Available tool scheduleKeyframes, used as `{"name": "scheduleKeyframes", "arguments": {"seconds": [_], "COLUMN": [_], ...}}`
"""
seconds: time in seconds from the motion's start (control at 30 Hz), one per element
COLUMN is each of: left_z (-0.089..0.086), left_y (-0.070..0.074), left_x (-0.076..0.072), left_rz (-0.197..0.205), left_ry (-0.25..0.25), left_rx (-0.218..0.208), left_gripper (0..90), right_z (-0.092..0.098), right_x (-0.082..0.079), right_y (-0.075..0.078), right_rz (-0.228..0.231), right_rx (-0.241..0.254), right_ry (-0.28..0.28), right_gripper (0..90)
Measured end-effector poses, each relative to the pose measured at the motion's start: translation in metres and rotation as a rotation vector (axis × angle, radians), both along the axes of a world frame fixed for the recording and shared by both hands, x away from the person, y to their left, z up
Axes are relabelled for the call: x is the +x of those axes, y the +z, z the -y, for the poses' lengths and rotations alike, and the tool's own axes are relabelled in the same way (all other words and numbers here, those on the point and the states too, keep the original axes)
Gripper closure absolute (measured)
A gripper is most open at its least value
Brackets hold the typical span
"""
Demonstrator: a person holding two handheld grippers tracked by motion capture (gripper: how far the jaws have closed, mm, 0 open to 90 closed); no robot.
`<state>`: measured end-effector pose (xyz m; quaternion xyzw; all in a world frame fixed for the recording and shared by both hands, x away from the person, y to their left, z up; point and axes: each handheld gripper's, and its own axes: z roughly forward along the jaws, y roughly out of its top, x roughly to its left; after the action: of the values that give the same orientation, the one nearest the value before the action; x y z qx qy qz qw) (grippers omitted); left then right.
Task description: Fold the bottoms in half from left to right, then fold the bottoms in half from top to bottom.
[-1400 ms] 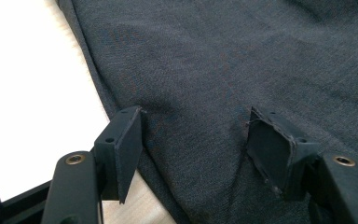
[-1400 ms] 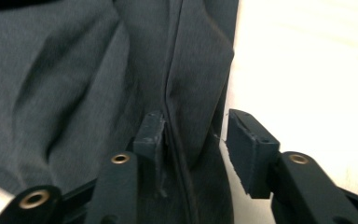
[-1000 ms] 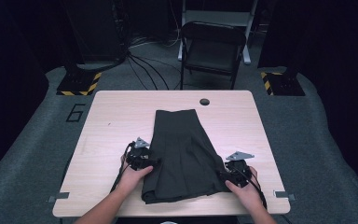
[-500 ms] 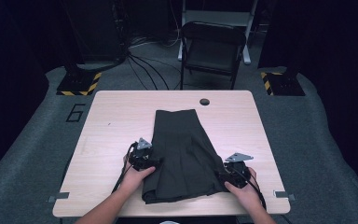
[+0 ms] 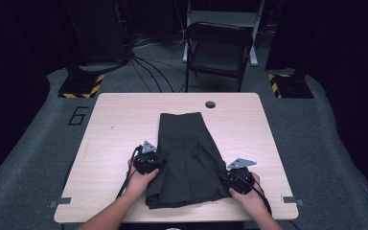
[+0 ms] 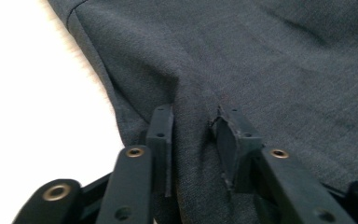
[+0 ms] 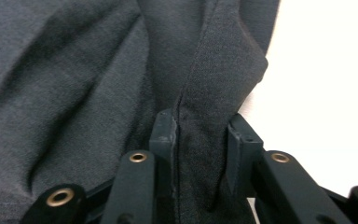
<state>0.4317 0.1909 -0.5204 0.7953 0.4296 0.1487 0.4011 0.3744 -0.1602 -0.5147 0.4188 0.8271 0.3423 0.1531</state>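
- In the high view, a dark grey pleated fabric skirt (image 5: 187, 158) is seen lying flat on the middle of the pale wooden bench (image 5: 124, 120), its narrow waistband at the far end and its wider hem at the near edge.
- The left hand-held gripper (image 5: 147, 162) is placed at the skirt's left edge, and the right hand-held gripper (image 5: 235, 178) at the right corner of the hem; how the jaws stand cannot be read from that view.
- In the left gripper view, a ridge of the skirt's cloth (image 6: 191, 116) is shown pinched between the jaws of the left hand-held gripper (image 6: 192, 140), beside bright bench surface.
- In the right gripper view, a seamed fold of the skirt (image 7: 200, 116) is shown clamped by the right hand-held gripper (image 7: 198, 140).
- A black folding chair (image 5: 218, 48) and floor cables (image 5: 143, 62) are seen beyond the far side.
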Motion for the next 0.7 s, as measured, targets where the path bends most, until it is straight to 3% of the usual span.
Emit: {"name": "scheduleKeyframes", "arguments": {"seconds": [0.13, 0.2, 0.3, 0.4, 0.47, 0.7], "left_z": [-0.002, -0.006, -0.01, -0.014, -0.015, -0.024], "left_y": [0.003, 0.004, 0.006, 0.011, 0.012, 0.023], "left_x": [-0.001, -0.001, -0.002, -0.004, -0.004, -0.007], "left_rz": [0.0, -0.003, -0.017, -0.014, -0.01, -0.035], "left_ry": [-0.002, -0.016, -0.003, -0.001, 0.006, -0.022], "left_rx": [0.0, 0.016, 0.007, 0.035, 0.026, 0.084], "left_gripper": [76.3, 77.8, 79.2, 80.5, 81.4, 84.1], "right_z": [-0.004, -0.005, -0.009, -0.014, -0.018, -0.03], "right_x": [0.0, 0.002, 0.001, -0.001, -0.003, -0.008], "right_y": [0.001, 0.001, 0.002, 0.003, 0.004, 0.006], "right_rz": [-0.023, -0.02, -0.039, -0.032, -0.035, -0.05], "right_rx": [0.005, 0.005, 0.015, 0.003, -0.006, -0.009], "right_ry": [0.008, 0.032, 0.05, 0.087, 0.103, 0.18], "right_gripper": [71.1, 72.0, 72.7, 73.0, 73.0, 74.4]}}
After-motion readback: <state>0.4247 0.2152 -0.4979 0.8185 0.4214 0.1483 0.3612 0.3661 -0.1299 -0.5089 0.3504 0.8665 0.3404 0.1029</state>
